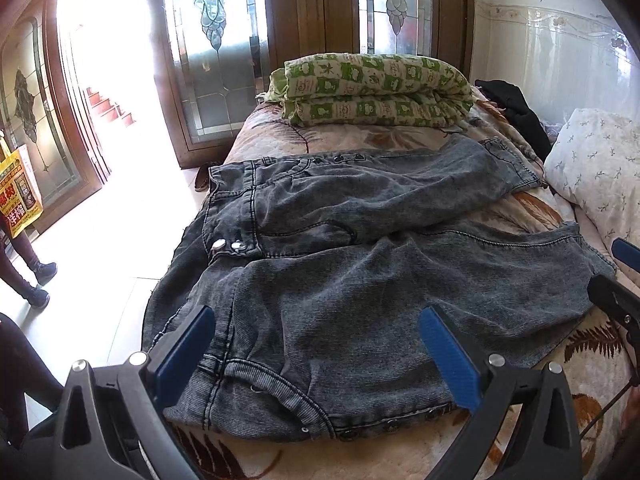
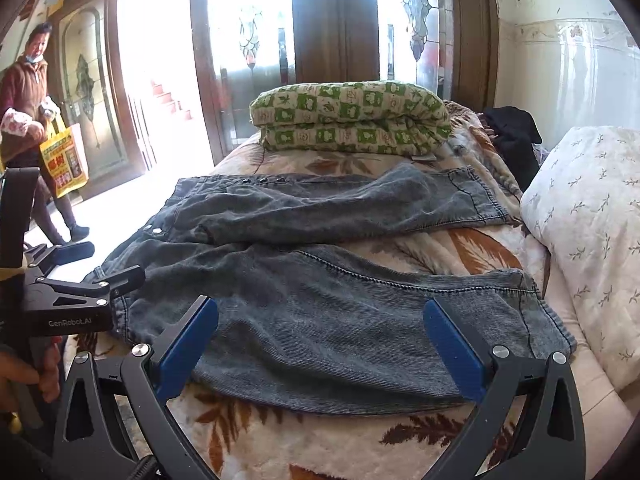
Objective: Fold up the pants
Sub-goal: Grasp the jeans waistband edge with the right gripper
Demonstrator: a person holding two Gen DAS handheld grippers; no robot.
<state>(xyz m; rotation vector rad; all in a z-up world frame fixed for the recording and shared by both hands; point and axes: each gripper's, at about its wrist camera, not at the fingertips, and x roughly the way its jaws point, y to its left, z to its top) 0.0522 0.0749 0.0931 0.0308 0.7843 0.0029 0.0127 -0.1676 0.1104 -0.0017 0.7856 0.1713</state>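
Pants (image 1: 340, 280) of dark grey washed denim lie spread flat on the bed (image 1: 400, 456), which is covered by a cream blanket with brown leaf prints. We see the waistband and its metal buttons toward the bed's open edge, and both legs run across the bed toward a white pillow (image 1: 600, 168). The legs lie apart in a shallow V, with blanket showing between them near the cuffs. A folded green-and-cream quilt (image 1: 372, 92) sits beyond the pants, well apart from them.

Our left gripper (image 1: 316, 352) hovers over the nearer leg close to the waistband, its blue fingers (image 1: 448, 360) spread wide and holding nothing. Our right gripper (image 2: 320, 340) hovers over the same leg nearer the cuff, fingers (image 2: 188, 344) likewise spread and empty. Whether any finger touches the cloth we cannot tell.

We judge the task barely begun: the pants look laid out, but no fold shows. Bringing one leg over the other and then folding along the length all seems left to do. A person (image 2: 28, 96) with a yellow bag stands past the bed.
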